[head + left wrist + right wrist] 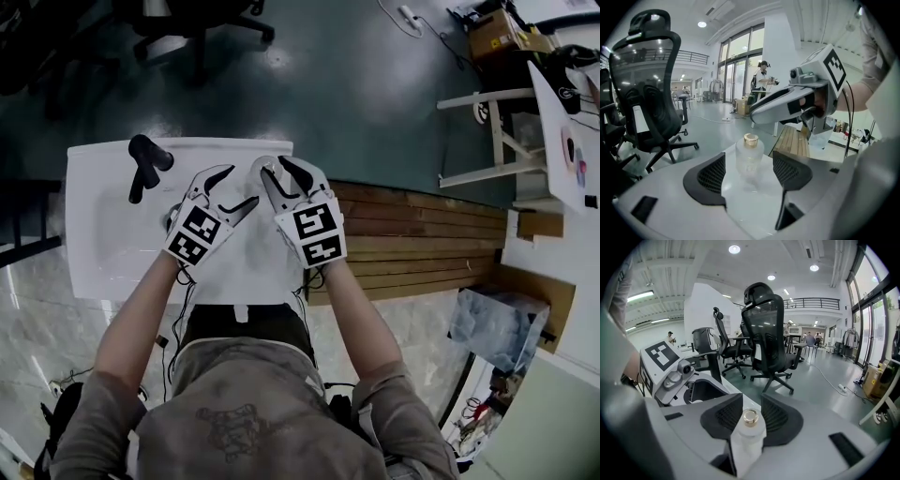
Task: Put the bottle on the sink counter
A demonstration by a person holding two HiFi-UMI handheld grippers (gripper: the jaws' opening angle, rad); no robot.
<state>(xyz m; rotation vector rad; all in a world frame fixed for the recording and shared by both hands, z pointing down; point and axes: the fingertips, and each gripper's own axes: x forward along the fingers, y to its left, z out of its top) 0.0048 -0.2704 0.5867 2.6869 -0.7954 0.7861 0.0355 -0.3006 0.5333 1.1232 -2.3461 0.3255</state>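
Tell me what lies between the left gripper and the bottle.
Only bare white counter, seen in the left gripper view: the bottle stands ahead of the open left gripper.

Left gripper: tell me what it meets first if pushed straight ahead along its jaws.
The clear bottle, most likely. It stands upright on the white counter, centred ahead of the left gripper, whose open jaws seem not to touch it; depth is unclear.

Frosted translucent bottle (749, 161), glossy metallic cap (751, 138)
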